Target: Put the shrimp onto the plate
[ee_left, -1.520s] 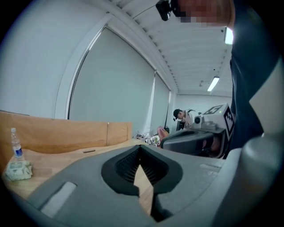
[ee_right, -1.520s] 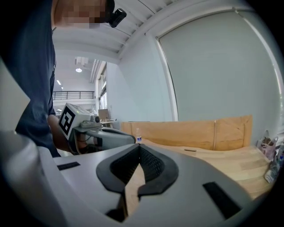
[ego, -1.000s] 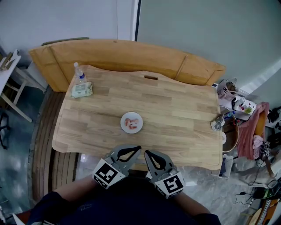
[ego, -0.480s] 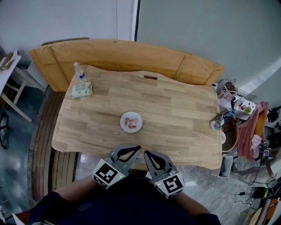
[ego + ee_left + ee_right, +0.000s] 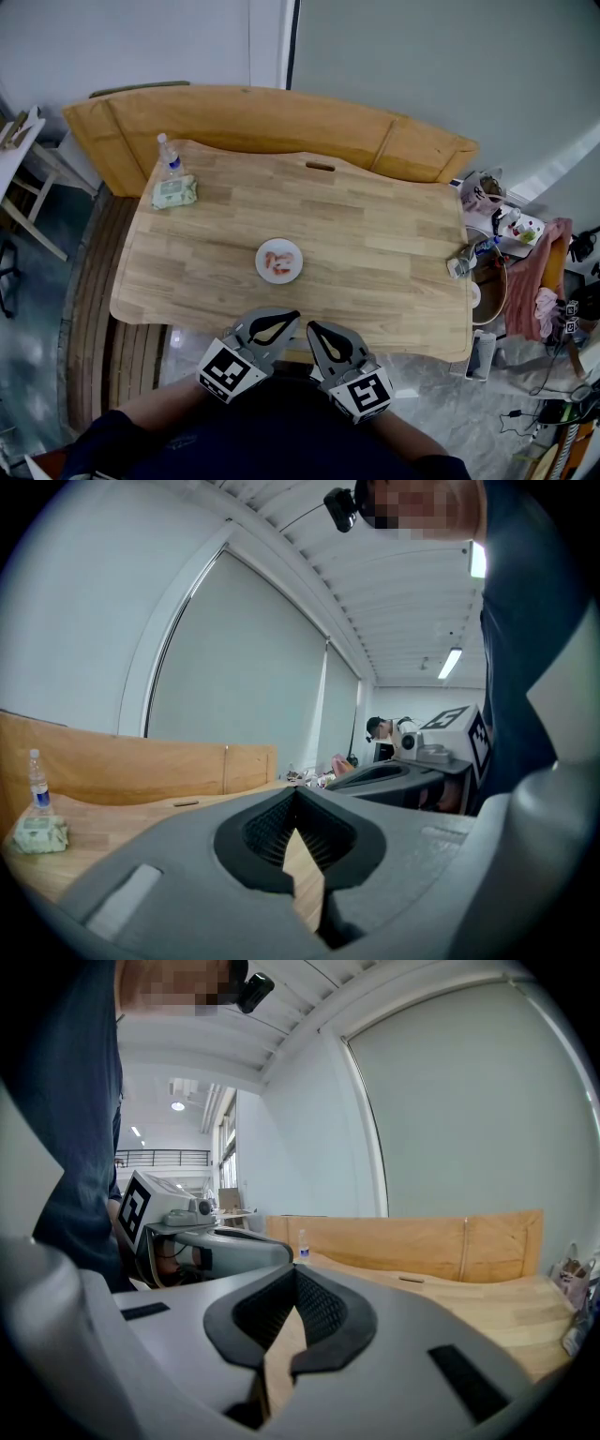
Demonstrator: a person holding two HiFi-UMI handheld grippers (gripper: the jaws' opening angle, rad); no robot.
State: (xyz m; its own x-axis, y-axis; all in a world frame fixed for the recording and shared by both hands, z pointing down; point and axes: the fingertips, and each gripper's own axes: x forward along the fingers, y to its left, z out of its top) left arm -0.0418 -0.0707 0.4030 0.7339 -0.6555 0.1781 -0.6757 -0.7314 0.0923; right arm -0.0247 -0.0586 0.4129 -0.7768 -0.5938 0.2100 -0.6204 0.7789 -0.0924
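Note:
A small white plate (image 5: pixel 264 272) sits near the front middle of the wooden table (image 5: pixel 375 234) in the head view, with pink shrimp (image 5: pixel 278 262) lying on it. My left gripper (image 5: pixel 292 317) and right gripper (image 5: pixel 312 326) are held side by side close to my body, just short of the table's front edge and below the plate. Both are shut with nothing between their fingertips. In the left gripper view the left gripper (image 5: pixel 296 794) has its tips meeting; the right gripper (image 5: pixel 294 1271) looks the same in its own view. Neither gripper view shows the plate.
A water bottle (image 5: pixel 170 157) and a pack of wipes (image 5: pixel 175 192) stand at the table's far left corner. A curved wooden bench (image 5: pixel 272 117) runs behind the table. Cluttered bags and cloths (image 5: pixel 506 234) sit off the right edge.

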